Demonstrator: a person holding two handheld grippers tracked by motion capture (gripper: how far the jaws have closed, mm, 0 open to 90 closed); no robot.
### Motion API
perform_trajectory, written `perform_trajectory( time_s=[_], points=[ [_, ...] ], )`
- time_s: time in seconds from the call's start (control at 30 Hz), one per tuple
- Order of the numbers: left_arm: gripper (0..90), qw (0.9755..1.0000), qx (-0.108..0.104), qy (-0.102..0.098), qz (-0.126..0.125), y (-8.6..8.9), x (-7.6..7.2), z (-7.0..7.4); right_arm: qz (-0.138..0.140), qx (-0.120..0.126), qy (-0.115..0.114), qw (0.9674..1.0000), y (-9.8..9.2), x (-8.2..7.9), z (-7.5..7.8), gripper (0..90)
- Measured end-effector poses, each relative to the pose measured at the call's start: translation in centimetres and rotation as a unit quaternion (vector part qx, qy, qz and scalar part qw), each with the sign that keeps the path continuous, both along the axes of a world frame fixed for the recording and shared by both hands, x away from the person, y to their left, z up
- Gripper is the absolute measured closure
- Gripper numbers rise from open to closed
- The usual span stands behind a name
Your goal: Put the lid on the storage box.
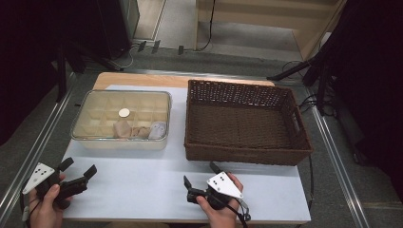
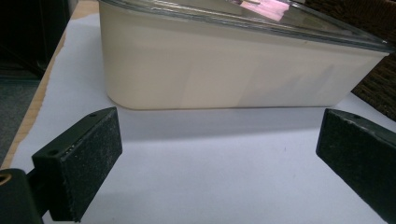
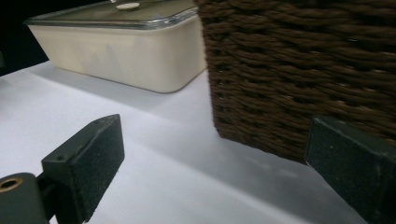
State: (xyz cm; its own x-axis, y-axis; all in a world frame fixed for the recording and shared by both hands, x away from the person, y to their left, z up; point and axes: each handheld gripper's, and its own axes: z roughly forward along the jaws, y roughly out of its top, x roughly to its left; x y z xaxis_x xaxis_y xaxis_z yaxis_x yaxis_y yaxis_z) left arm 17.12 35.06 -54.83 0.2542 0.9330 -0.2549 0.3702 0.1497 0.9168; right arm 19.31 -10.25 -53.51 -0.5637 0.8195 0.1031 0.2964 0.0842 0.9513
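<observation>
A cream box (image 1: 121, 143) with a clear lid and a round white knob (image 1: 124, 112) stands on the left of the white sheet. Through the lid I see dividers and a few folded pale cloth pieces (image 1: 138, 130) near its front. A dark brown wicker basket (image 1: 247, 154) sits to its right, with nothing inside. My left gripper (image 1: 78, 167) rests low near the front left corner, open, facing the box wall (image 2: 233, 74). My right gripper (image 1: 199, 174) is open in front of the basket's left corner (image 3: 299, 70), with the box (image 3: 121, 56) beyond. Nothing lies between either pair of jaws.
The white sheet (image 1: 142, 190) covers a wooden table (image 1: 142, 80) and lies bare along the front. Metal rails run along both sides of the table. Dark stands and cables sit on the floor behind and to the right.
</observation>
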Motion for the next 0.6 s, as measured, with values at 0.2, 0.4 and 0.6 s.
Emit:
perform_trajectory(
  time_s=[0.2, 0.4, 0.6],
  points=[
    [1.0, 0.9998, 0.014, 0.003, -0.011, -0.3, 0.1, -0.3, -0.018, 0.002, 0.000, 0.9998, -2.9, -0.2, 0.0, 4.9],
    [1.0, 0.9993, 0.034, 0.008, -0.016, -0.7, 0.1, -0.5, -0.036, 0.004, -0.005, 0.9993, -5.9, -0.2, 0.0, 4.9],
    [1.0, 0.9991, 0.036, 0.012, -0.018, -0.8, 0.2, -0.6, -0.057, -0.006, -0.007, 0.9983, -9.6, -0.2, -0.3, 4.9]
  ],
)
